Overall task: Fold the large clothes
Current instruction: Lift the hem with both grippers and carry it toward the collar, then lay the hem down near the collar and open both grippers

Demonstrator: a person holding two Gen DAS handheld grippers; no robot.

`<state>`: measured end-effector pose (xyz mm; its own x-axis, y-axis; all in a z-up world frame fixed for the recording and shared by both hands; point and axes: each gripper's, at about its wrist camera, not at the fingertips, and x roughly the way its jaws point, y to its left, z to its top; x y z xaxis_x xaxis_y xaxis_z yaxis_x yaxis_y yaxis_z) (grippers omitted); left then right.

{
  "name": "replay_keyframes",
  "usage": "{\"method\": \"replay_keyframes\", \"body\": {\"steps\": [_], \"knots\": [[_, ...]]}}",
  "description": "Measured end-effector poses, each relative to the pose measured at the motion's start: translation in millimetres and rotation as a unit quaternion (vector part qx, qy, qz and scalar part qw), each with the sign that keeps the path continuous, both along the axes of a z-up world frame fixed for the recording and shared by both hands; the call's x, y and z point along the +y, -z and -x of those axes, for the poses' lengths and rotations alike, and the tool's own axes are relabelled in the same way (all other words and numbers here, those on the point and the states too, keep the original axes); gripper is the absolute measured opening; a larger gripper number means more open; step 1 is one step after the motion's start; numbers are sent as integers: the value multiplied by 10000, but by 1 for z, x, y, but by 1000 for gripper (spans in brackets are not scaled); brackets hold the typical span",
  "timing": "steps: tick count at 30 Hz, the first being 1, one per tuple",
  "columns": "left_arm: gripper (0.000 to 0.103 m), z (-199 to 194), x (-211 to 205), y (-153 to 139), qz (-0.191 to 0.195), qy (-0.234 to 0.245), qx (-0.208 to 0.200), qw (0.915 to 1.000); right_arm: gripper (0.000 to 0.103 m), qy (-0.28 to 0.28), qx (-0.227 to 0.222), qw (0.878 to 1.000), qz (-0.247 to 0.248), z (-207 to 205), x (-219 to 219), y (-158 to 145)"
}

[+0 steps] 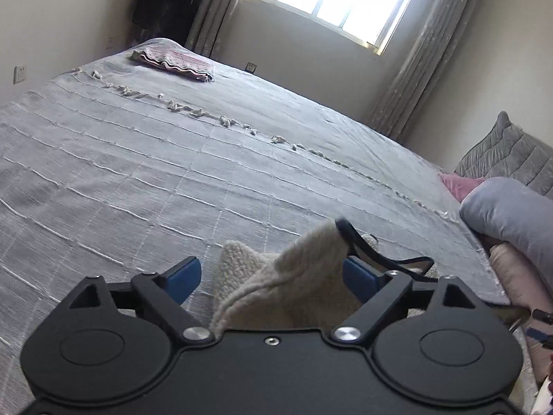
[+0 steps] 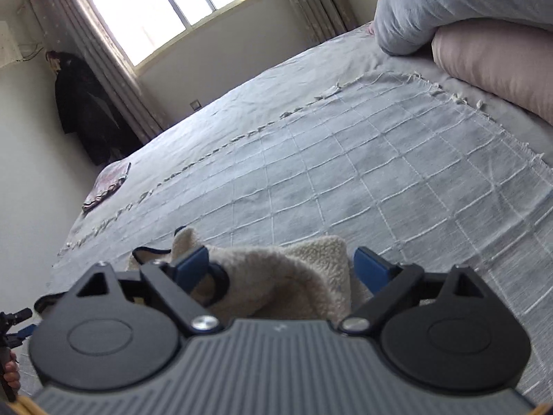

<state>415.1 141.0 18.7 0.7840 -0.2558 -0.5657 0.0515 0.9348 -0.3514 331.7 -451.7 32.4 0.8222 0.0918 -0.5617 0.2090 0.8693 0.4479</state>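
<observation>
A cream fleece garment (image 1: 283, 283) with dark trim lies bunched on the grey bed cover, between the blue pads of my left gripper (image 1: 273, 276). The jaws stand wide apart, with the cloth loose in the gap. In the right wrist view the same cream garment (image 2: 283, 276) lies between the pads of my right gripper (image 2: 287, 269), also wide apart. A dark trimmed edge (image 2: 217, 283) curls by the left pad. The lower part of the garment is hidden behind both gripper bodies.
A grey checked bed cover (image 1: 172, 173) spreads over the bed. A folded pink cloth (image 1: 172, 62) lies at the far corner. Grey and pink pillows (image 2: 466, 17) sit at the bed's head. A dark coat (image 2: 86, 110) hangs by the window curtain.
</observation>
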Motion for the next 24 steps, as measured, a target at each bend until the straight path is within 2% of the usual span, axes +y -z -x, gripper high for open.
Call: {"method": "replay_keyframes", "body": {"steps": [7, 10, 12, 13, 14, 15, 16, 18, 20, 22, 24], "knots": [[86, -16, -26, 28, -954, 370, -35, 9947, 91, -270, 219, 9945, 985, -17, 26, 12], [84, -29, -42, 35, -1235, 555, -193, 9906, 85, -469, 334, 9875, 1468, -35, 43, 25], [66, -38, -52, 37, -1333, 697, -275, 9882, 76, -542, 357, 9817, 1789, -49, 55, 35], [48, -43, -57, 38, -1337, 742, -269, 9879, 63, -547, 338, 9796, 1905, -56, 60, 38], [21, -46, -60, 40, -1315, 778, -251, 9879, 45, -548, 301, 9788, 1951, -62, 63, 41], [11, -46, -63, 39, -1285, 752, -339, 9883, 34, -537, 258, 9787, 1963, -66, 66, 44], [11, -41, -62, 33, -1222, 581, -612, 9889, 14, -483, 203, 9778, 2031, -68, 70, 45], [11, -32, -46, 20, -711, 55, -1139, 9909, 13, -196, -191, 9702, 2406, -62, 76, 39], [11, -36, -28, 19, -338, -301, -1310, 9903, 13, 6, -430, 9642, 2615, -61, 76, 33], [11, -50, -29, 31, -477, -447, -1193, 9907, 13, 39, -464, 9631, 2650, -70, 77, 33], [12, -66, -43, 53, -977, -430, -974, 9895, 13, 21, -306, 9598, 2790, -86, 83, 41]]}}
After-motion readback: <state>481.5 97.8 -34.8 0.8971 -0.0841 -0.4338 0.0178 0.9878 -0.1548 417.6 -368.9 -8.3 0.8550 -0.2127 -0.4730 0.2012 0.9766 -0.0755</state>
